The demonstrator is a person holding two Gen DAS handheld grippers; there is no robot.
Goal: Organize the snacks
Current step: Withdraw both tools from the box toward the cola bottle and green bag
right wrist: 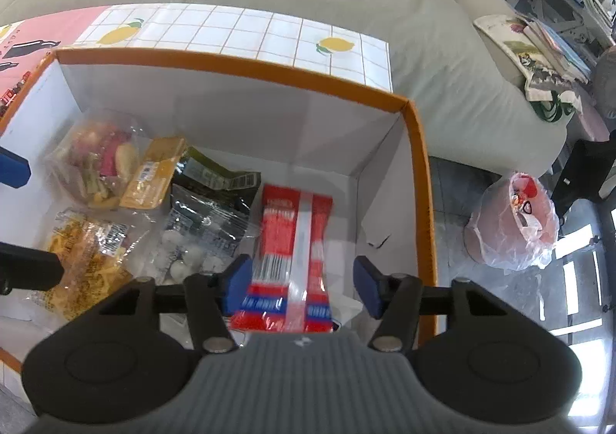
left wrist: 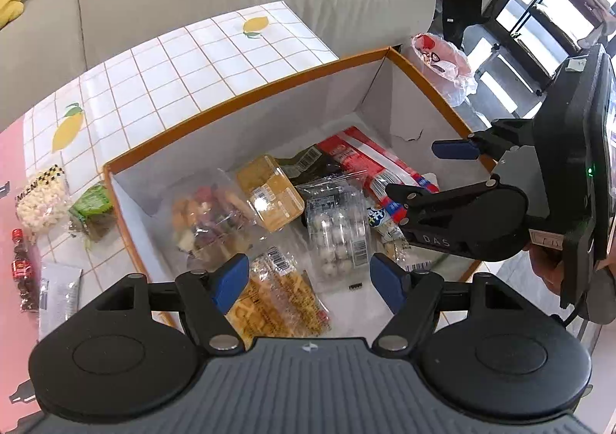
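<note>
The left gripper is held spread wide with nothing between its pads, above the near edge of the box. The right gripper is likewise spread and empty, poised over the red packet at the right of the box.

The orange-rimmed box, resting on the lemon-print tablecloth, is seen to contain most of the snacks: the red packet, a bag of yellow crisps, a bag of mixed dried fruit, a pack of white balls and a small yellow pack. Left of the box, a bag of popcorn, a green packet and a small red bottle are still outside on the cloth.

The thin, slippery wrappers could be pinched only at an edge and dropped. The two grippers are close together, so a collision is possible.
</note>
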